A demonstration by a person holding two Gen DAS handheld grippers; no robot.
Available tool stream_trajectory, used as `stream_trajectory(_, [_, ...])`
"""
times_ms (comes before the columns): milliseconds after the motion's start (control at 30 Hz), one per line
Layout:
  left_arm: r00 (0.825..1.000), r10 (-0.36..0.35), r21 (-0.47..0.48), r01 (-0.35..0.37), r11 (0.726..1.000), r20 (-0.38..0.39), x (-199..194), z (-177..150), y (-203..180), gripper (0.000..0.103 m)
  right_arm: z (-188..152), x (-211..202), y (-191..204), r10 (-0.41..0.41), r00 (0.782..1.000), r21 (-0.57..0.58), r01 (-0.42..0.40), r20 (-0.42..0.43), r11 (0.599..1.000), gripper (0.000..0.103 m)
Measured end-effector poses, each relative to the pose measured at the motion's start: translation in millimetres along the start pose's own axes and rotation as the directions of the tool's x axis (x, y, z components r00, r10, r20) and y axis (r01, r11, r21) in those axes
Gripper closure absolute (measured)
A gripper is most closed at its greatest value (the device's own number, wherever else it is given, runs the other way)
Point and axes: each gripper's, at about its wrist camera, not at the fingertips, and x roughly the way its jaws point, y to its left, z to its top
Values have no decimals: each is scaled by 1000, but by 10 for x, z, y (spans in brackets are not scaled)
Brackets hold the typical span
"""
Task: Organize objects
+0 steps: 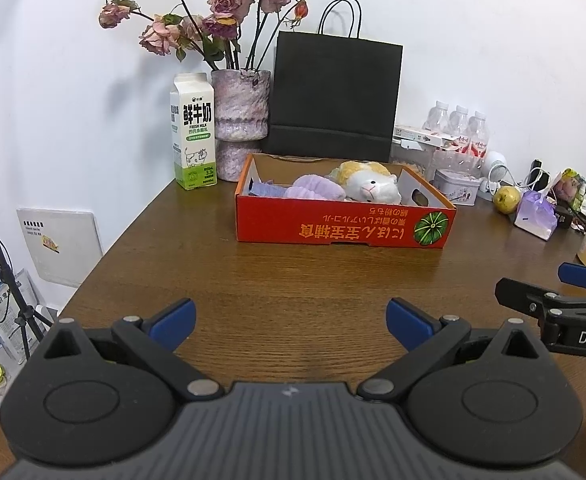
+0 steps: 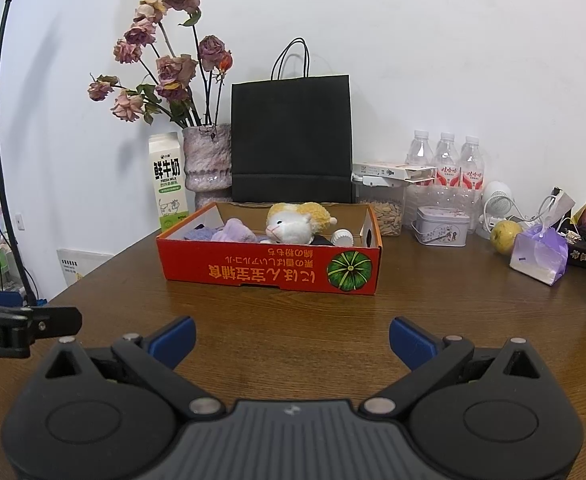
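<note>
1. My left gripper [image 1: 291,322] had its blue fingers [image 1: 173,322] spread wide, nothing between them, low over bare counter [image 1: 293,276]. My right gripper [image 2: 291,340] was the same: fingers [image 2: 411,340] apart, empty.
2. Red cardboard box [image 2: 269,272] sat ahead of both, well apart from the fingers, near the counter's back.
3. Inside it: a white-and-yellow plush toy [image 2: 293,226], a lilac fuzzy item [image 2: 235,230] beside it, a small white cap-like piece [image 2: 341,237] at the right end.
4. Judged the plush light, soft and squashy; a pinch across the body should hold better than the head.
5. Box walls looked thin; I would grip a side wall, not the flap.
6. Loose things to the right: a yellow-green fruit [image 2: 505,236], smooth and round, likely to roll; a tin [image 2: 443,226], rigid.
</note>
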Motion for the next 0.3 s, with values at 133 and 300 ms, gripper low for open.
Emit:
stream_trajectory(133, [1000,1,14,-1,1000,-2,4,-4,-20,0,-3,-8,0,0,1000,0,0,-1,1000,0])
stream_trajectory(300, [1000,1,15,-1,1000,1,2,-8,-34,0,-18,-14,-4,0,1000,0,0,-2,1000,0])
